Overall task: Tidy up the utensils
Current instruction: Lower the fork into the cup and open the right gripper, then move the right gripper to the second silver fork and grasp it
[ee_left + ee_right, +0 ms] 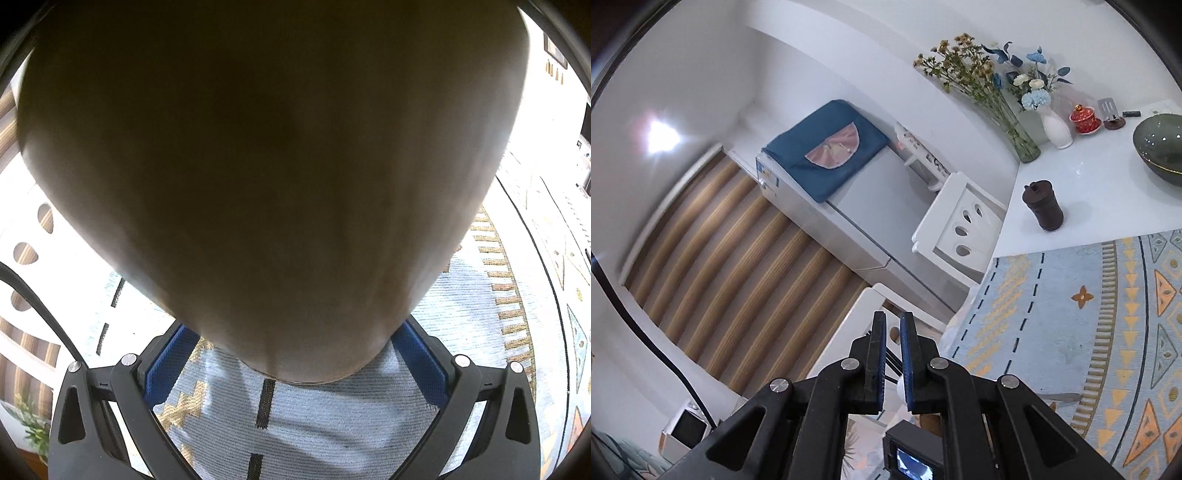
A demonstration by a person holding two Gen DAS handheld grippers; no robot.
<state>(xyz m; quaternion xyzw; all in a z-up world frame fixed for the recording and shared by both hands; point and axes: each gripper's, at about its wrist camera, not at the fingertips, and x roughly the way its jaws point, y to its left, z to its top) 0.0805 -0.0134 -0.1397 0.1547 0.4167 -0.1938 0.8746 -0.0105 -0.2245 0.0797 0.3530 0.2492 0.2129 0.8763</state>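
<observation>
A big tan rounded container (273, 166) fills the left wrist view. My left gripper (293, 326) stands wide, its blue pads (419, 354) pressed on the container's sides above the patterned blue placemat (314, 413). My right gripper (894, 354) hangs high over the table's edge, tilted and shut to a narrow slit. Thin dark rods (892, 365) cross that slit; whether they are pinched I cannot tell. A metal utensil (1062, 397) lies on the placemat (1052, 295). Under the right gripper shows the left gripper's small screen (912, 461).
On the white table (1089, 184) stand a dark lidded pot (1043, 206), a green bowl (1161, 147), a glass vase (1023, 140), a white vase (1058, 129) and a red lidded cup (1084, 118). A white chair (960, 229) and a cloth-covered fridge (827, 147) stand beside the table.
</observation>
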